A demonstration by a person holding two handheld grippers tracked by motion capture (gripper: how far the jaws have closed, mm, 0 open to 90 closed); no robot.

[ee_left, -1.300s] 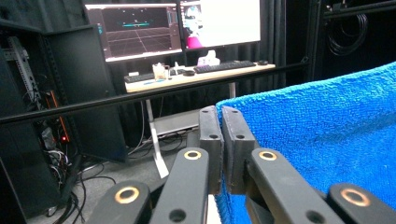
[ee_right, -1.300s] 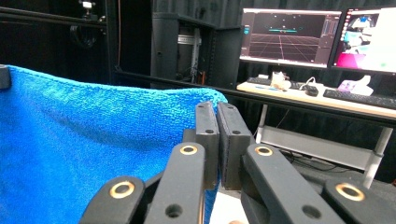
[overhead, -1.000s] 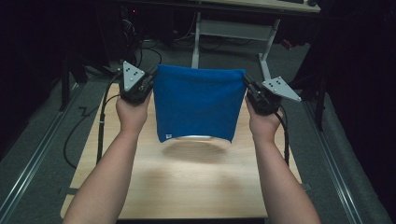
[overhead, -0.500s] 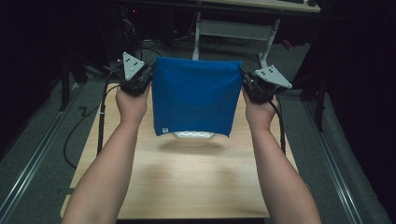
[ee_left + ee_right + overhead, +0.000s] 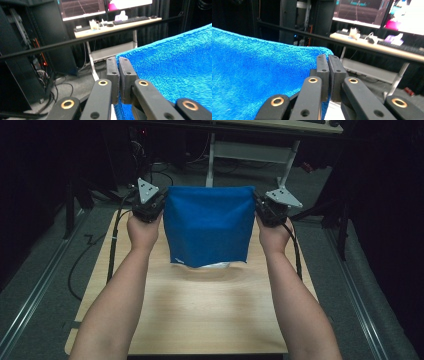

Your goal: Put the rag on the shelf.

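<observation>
Both my forearms reach up from the near edge of the table (image 5: 200, 315). Past them, I have the left gripper (image 5: 159, 209) clamped tight on the left top corner of the blue towel (image 5: 207, 227), and the right gripper (image 5: 260, 210) pinched shut on the right top corner. Stretched between them, the towel hangs above the table's far half, its lower hem (image 5: 210, 263) over something white. Farther off stands a desk (image 5: 117, 25) with monitors.

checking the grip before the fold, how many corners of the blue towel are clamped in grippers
2. The left gripper is shut on the top left corner of the blue towel, the right gripper on the top right. The lower corners hang free above the table.
</observation>
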